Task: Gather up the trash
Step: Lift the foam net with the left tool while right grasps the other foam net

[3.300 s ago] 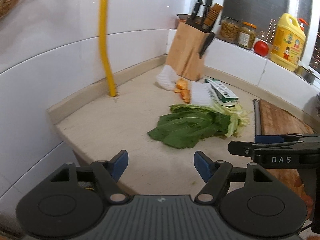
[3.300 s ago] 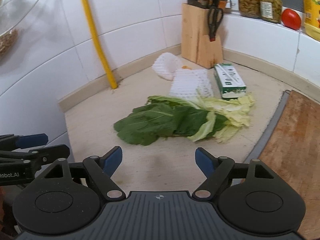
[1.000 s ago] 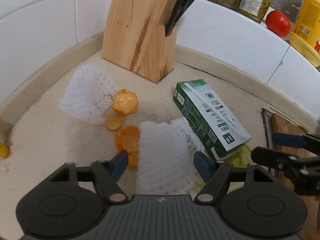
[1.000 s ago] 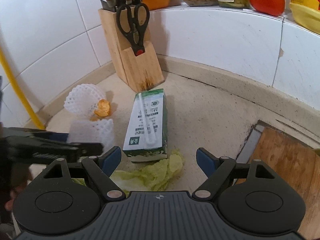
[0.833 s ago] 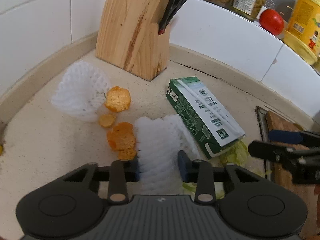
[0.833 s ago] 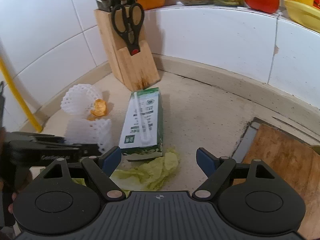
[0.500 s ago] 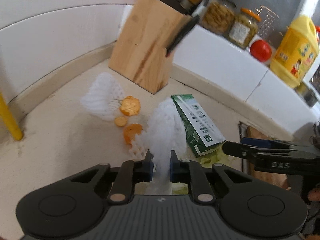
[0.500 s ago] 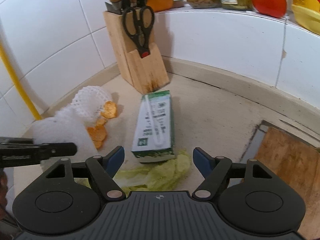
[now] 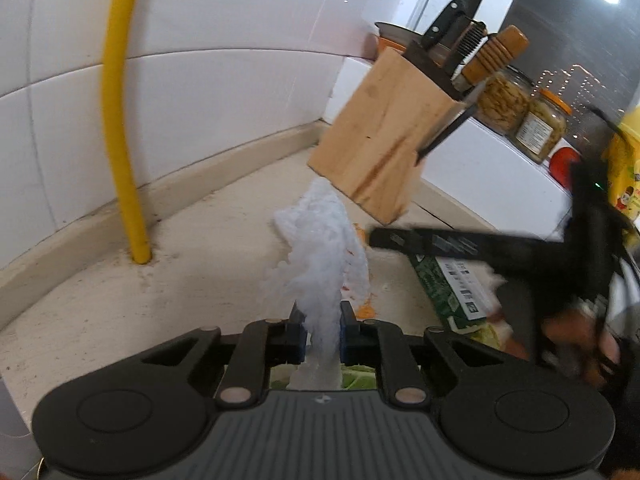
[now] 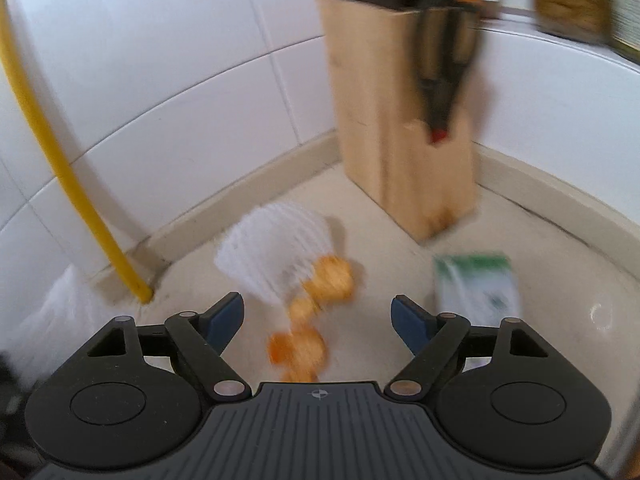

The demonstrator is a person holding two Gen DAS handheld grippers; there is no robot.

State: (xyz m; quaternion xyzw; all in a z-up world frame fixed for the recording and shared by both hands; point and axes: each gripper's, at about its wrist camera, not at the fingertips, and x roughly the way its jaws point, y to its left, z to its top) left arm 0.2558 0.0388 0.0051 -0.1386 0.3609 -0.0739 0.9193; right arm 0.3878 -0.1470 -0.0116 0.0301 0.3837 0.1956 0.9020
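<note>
My left gripper (image 9: 322, 336) is shut on a white foam net (image 9: 320, 248), which hangs crumpled above the counter. The same net shows blurred at the left edge of the right wrist view (image 10: 52, 312). My right gripper (image 10: 318, 316) is open and its jaws are opening; its pads touch nothing. Orange peel pieces (image 10: 298, 350) lie on the counter below the gap between them. Just beyond them lies a second foam net (image 10: 276, 248) with another peel (image 10: 330, 276) against it. A green carton (image 10: 476, 288) lies flat to the right, partly hidden in the left wrist view (image 9: 452, 288).
A wooden knife block (image 10: 400, 120) stands against the tiled corner wall. A yellow pipe (image 9: 120, 120) rises from the counter at the left. Jars (image 9: 520, 116) sit on the ledge. Pale cabbage leaves (image 9: 480, 330) lie by the carton. A hand (image 9: 576, 344) holds the right gripper.
My left gripper closed on the foam net and lifted it off the counter. My right gripper swung left from over the carton to over the orange peels and second net.
</note>
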